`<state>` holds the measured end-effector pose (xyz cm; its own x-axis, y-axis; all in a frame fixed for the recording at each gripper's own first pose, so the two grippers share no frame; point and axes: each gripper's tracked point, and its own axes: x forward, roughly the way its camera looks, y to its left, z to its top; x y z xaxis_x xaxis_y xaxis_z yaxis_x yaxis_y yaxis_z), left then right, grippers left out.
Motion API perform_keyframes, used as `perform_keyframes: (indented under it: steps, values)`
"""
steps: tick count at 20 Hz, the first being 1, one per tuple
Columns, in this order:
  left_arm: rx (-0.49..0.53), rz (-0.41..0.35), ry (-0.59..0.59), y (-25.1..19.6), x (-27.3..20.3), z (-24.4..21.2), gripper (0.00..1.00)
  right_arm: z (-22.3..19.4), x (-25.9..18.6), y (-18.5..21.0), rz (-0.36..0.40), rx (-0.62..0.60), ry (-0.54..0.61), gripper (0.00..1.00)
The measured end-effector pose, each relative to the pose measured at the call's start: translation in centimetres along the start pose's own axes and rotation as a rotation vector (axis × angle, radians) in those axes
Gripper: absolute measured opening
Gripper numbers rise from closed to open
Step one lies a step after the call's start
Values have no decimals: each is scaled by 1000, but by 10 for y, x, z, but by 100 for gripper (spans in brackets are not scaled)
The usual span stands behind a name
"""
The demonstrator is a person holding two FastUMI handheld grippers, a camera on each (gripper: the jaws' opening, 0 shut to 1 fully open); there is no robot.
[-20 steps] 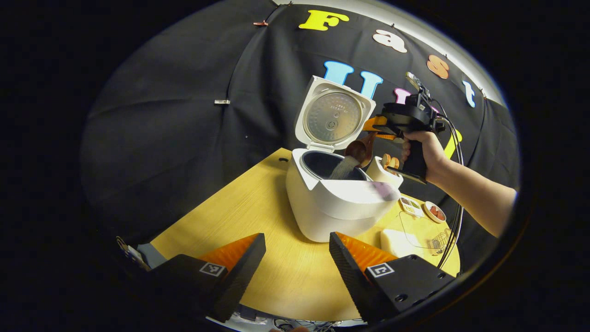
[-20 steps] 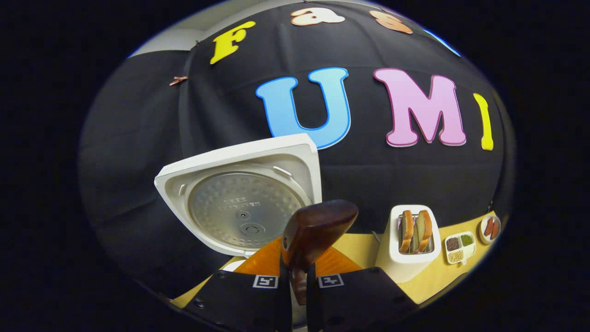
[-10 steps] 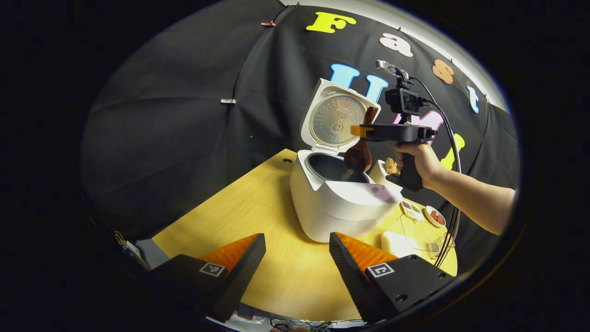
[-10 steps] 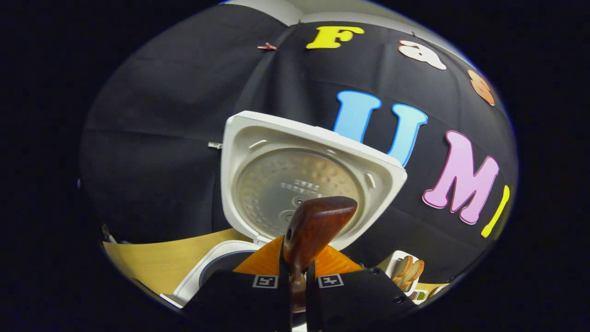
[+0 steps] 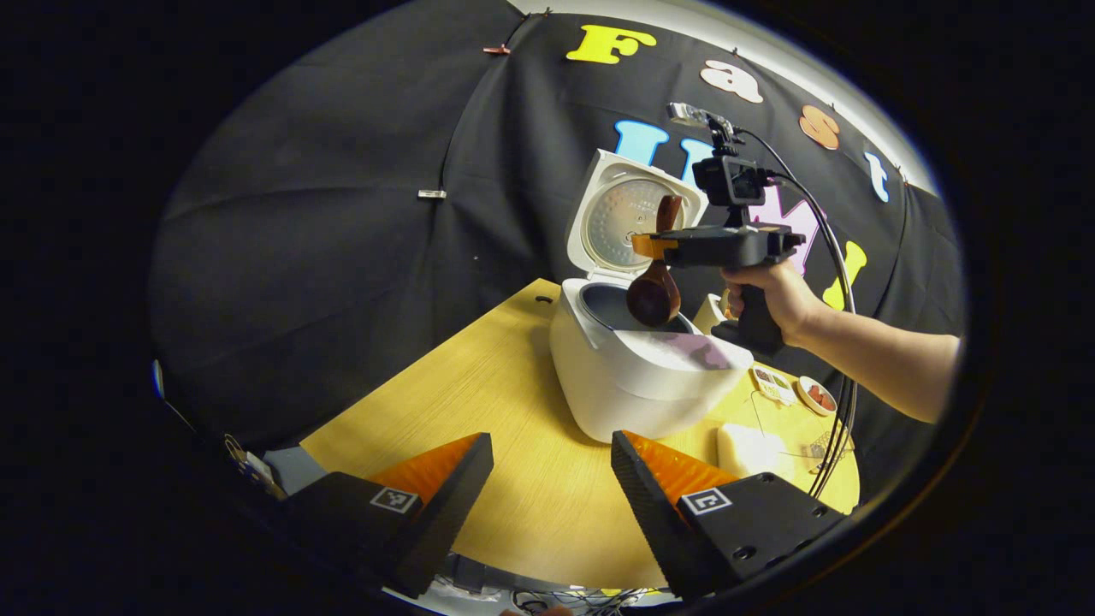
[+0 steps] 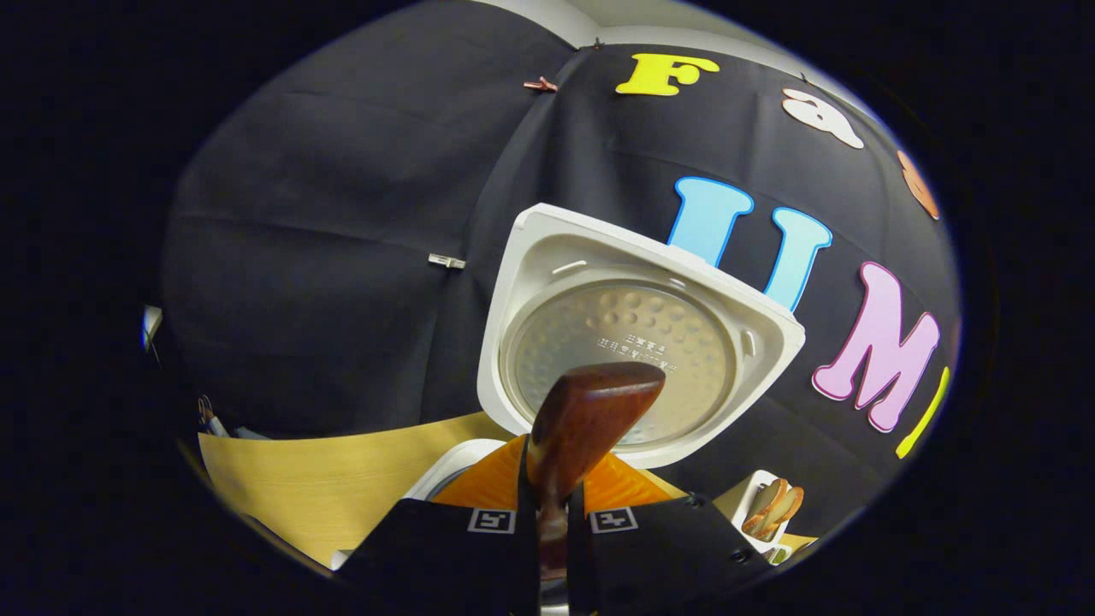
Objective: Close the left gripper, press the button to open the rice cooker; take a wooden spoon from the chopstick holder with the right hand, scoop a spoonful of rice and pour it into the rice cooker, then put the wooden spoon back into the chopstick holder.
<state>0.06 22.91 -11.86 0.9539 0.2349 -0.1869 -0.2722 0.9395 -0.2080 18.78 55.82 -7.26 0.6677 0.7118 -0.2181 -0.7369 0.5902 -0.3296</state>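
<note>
In the left gripper view, the left tool (image 5: pixel 552 479) hung spread and empty over the table (image 5: pixel 479 402). Farther off, the right tool (image 5: pixel 654 245) pinched the wooden spoon (image 5: pixel 654 291), bowl hanging over the open rice cooker (image 5: pixel 637 376).

In the right gripper view, the right tool (image 6: pixel 552 513) clamped the wooden spoon (image 6: pixel 586 419) handle before the raised lid (image 6: pixel 633 334). Swinging away carelessly might knock the spoon against that lid or rim, twisting it in the grip; the chopstick holder's whereabouts could not be told.

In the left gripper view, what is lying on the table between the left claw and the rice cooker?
Nothing: in the left gripper view, bare wooden table runs from the open left claw to the rice cooker.
</note>
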Motion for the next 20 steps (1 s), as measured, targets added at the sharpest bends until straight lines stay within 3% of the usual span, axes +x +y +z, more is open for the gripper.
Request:
perform_keyframes:
  steps: [9, 14, 20]
  values:
    - [71, -75, -7, -45, -5, 2, 96, 15, -82, -72, -91, 302, -17, 17]
    - [105, -124, -29, -77, -17, 7, 96, 16, -163, -134, -199, 463, -28, 17]
    - [146, -183, -39, -115, -26, 10, 96, -15, -270, -218, -369, 532, -21, 17]
